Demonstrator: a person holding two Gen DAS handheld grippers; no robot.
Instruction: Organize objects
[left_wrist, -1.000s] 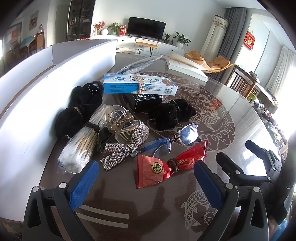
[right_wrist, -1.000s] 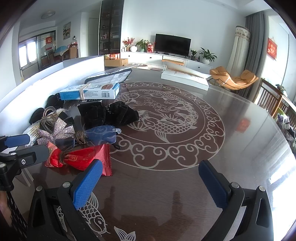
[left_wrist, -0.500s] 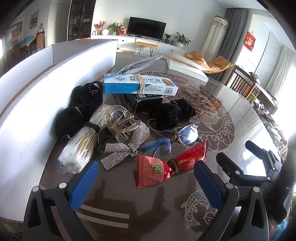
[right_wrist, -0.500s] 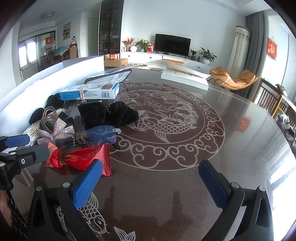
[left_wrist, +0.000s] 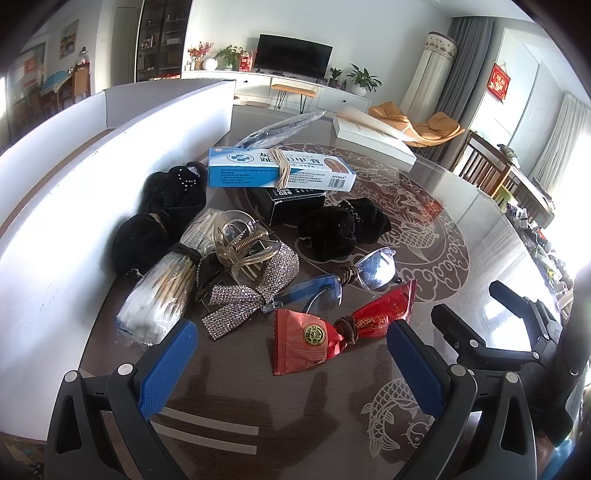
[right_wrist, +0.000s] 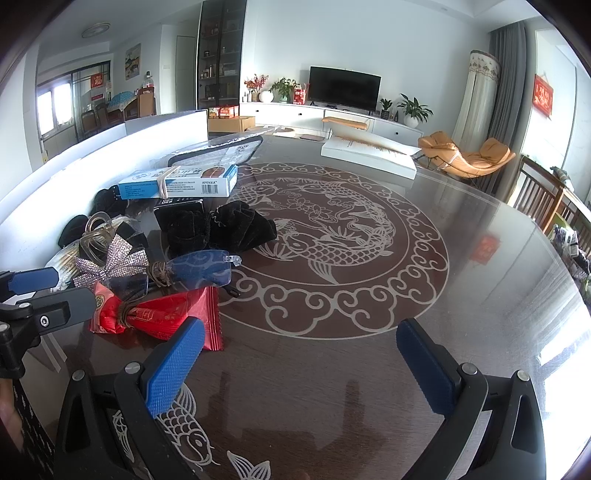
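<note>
Lighting: strong daylight reaches you from the right, where the windows blow out to white in both views. Glare: bright patches lie on the glossy table (right_wrist: 480, 295) along its right side. Shadows: soft, dark gripper-finger shadows fall on the near tabletop. Distortion: heavy fisheye bending; the white board (left_wrist: 74, 206) on the left curves, and black vignette fills your corners. Focus: near objects sharp, far room slightly soft.

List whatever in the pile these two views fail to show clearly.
- Black box: left wrist view, mostly covered by the blue-and-white box lying on it; label unreadable.
- Small print on that blue-and-white box: too small in both views.
- Cotton swab bundle: right wrist view, largely hidden behind the rhinestone bow and left gripper.
- Clear bag's contents: glare, both views.
</note>
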